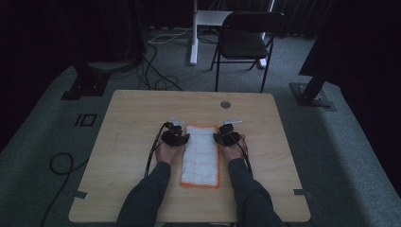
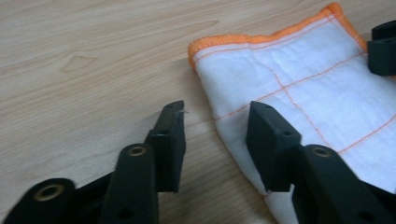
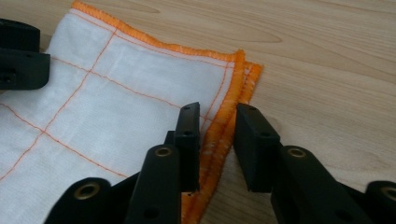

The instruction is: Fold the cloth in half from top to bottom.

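Between both parted hand-held grippers lies a folded cloth [image 1: 201, 156].

Premises present as a recording lab or test studio. Evidence: dark curtains [image 1: 56, 28] along the walls, grey carpet floor [image 1: 359, 142] with loose cables [image 1: 156, 71], black stand bases [image 1: 309, 94] flanking a light wooden worktop [image 1: 132, 123], and a folding chair [image 1: 246, 40] beyond its far edge.

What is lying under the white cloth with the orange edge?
Under the cloth lies the wooden table. At its right edge the stacked orange hems show folded layers. Anything between the layers is covered.
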Demonstrator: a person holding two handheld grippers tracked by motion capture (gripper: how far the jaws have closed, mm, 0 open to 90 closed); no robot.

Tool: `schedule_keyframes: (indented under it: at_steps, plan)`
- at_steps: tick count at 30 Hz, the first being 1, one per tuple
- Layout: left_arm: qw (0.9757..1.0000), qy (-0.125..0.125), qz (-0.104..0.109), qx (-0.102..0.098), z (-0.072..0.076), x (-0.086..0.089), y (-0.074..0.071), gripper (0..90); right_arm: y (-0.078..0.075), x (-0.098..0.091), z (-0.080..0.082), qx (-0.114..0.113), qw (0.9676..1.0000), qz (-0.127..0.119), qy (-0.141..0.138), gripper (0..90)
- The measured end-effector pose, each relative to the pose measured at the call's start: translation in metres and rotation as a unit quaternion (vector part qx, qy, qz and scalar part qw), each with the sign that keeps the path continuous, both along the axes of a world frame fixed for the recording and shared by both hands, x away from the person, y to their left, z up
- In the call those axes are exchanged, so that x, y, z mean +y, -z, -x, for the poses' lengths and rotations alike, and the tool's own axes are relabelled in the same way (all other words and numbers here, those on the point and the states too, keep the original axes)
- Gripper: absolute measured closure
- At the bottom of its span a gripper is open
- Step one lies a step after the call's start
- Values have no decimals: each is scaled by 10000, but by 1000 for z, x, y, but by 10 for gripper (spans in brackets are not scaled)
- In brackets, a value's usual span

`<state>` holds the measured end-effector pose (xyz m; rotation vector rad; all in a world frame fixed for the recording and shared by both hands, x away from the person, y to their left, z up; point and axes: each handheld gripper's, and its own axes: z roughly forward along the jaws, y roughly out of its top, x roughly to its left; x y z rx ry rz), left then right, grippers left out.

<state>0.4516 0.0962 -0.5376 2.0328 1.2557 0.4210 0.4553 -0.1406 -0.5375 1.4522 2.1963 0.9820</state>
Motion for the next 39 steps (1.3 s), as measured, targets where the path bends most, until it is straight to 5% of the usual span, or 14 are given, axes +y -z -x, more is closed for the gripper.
schedule_keyframes:
  at_steps: [8, 19, 23, 26, 29, 39]
  plan:
    - [9994, 207, 140, 233, -2, -4, -2, 838, -1, 2, -3, 117, 9999, -72, -79, 832]
    - [9995, 172, 248, 125, -5, 1, -18, 878, -13, 0, -2, -182, 9997, -169, -83, 875]
    - [9996, 186, 182, 135, -5, 0, -20, 878, -15, 0, -3, -103, 9998, -165, -78, 858]
    - [9996, 139, 133, 220, -7, 0, -15, 867, -8, -2, -5, 78, 9998, -182, 4, 708]
    - [9995, 60, 144, 260, -9, 2, -11, 781, -1, -3, -5, 136, 9997, -183, -13, 651]
    - [9994, 0, 115, 312, -9, 0, -4, 623, -1, 7, -2, 17, 9999, 110, -60, 748]
